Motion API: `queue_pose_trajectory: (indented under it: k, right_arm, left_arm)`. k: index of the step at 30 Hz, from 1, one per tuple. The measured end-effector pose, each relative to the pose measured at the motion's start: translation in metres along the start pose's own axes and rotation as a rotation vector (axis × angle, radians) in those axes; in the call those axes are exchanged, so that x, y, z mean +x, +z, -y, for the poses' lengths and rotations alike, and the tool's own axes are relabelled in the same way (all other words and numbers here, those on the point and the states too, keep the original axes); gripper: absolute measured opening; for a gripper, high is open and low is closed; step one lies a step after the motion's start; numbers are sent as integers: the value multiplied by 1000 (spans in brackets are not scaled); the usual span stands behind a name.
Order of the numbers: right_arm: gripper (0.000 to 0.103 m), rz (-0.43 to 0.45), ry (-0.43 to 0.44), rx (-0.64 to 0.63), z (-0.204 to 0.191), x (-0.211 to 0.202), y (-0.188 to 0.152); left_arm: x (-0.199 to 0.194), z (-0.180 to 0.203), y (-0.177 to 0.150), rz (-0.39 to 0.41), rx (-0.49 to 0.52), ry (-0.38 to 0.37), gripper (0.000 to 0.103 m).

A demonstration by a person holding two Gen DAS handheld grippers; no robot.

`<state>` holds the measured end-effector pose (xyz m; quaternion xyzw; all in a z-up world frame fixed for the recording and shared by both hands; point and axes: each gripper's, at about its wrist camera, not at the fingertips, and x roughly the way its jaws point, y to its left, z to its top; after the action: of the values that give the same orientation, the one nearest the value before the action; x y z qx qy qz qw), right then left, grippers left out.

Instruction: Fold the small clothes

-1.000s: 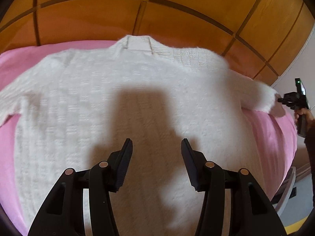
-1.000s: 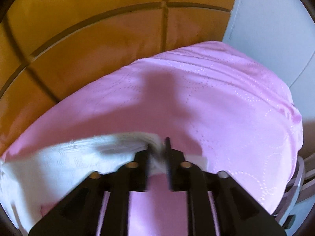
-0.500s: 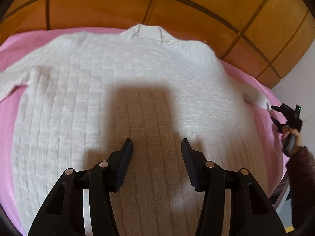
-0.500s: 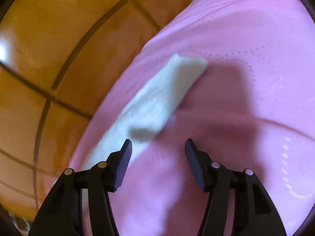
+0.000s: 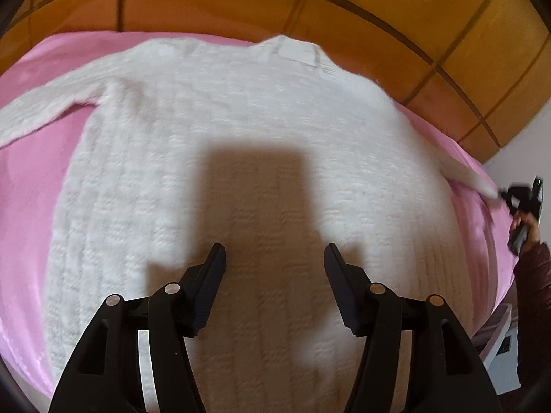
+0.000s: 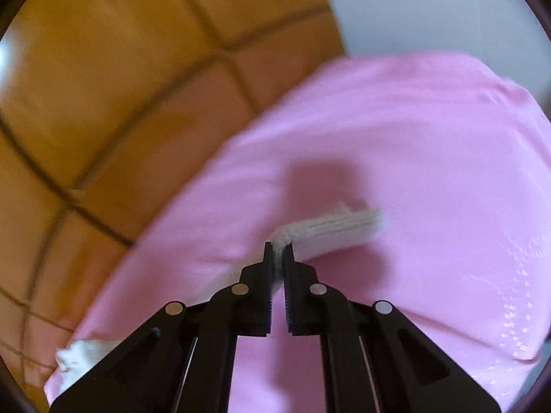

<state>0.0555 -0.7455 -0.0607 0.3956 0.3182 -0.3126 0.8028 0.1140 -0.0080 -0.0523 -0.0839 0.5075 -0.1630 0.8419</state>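
A white knitted sweater (image 5: 241, 144) lies spread flat on a pink bed cover (image 5: 31, 186), collar toward the wooden headboard. Above its lower body hovers my left gripper (image 5: 274, 251); its jaws are opening and nothing sits between them. The sweater's right sleeve runs off to the right edge, where my right gripper (image 5: 513, 197) meets its cuff. In the right wrist view my right gripper (image 6: 278, 250) is shut on the cuff of that sleeve (image 6: 330, 230), which sticks out past the fingertips over the pink cover (image 6: 430, 158).
A wooden panelled headboard (image 5: 310, 3) stands behind the bed. A white wall (image 6: 430, 7) is at the right. A hand and dark sleeve (image 5: 532, 258) hold the right gripper beside the bed's right edge. A white rack (image 5: 492, 340) stands below that edge.
My right gripper was open beside the sleeve half a second ago and has now shut on its cuff. The left gripper has slid right over the sweater and its jaws stand wider.
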Motion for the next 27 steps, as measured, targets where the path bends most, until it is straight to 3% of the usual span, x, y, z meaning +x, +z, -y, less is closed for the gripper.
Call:
queue_pose_trajectory:
  k: [3,5,6,7,9,12,18,23,26,27]
  right_arm:
    - [7,-58,-60,15,12,20,-24]
    - [18,-22,-53,12,12,10,-35]
    - [48,-10,-40,22,12,4,-38]
    - [67,16,-21,28,11,-10,-45]
    - [68,3,8,-32,2,-22,-57]
    - [76,-111,135,-126,-20,-39,-96]
    - [76,-401,446,-392,-80,-73,-221]
    - [75,-523,556,-603,-105,-113,-318]
    - [62,-549,561,-683,-101,-128,-358]
    - [49,-542,548,-708,-100,-131,-367]
  left_arm:
    - [-11,-14,-4,3,-21,5,58]
    - [-22,-24,-7,21,-22,41,59]
    - [-31,-34,-10,35,-32,60,59]
    - [-37,-42,-13,42,-47,73,59]
    - [-52,-67,-21,65,-96,114,61]
    - [-70,-102,-35,104,-159,199,67]
    - [-86,-146,-63,91,-250,224,67]
    - [-92,-150,-86,90,-249,160,67]
    - [-90,-145,-96,91,-212,137,67]
    - [-88,-143,-97,92,-201,138,61]
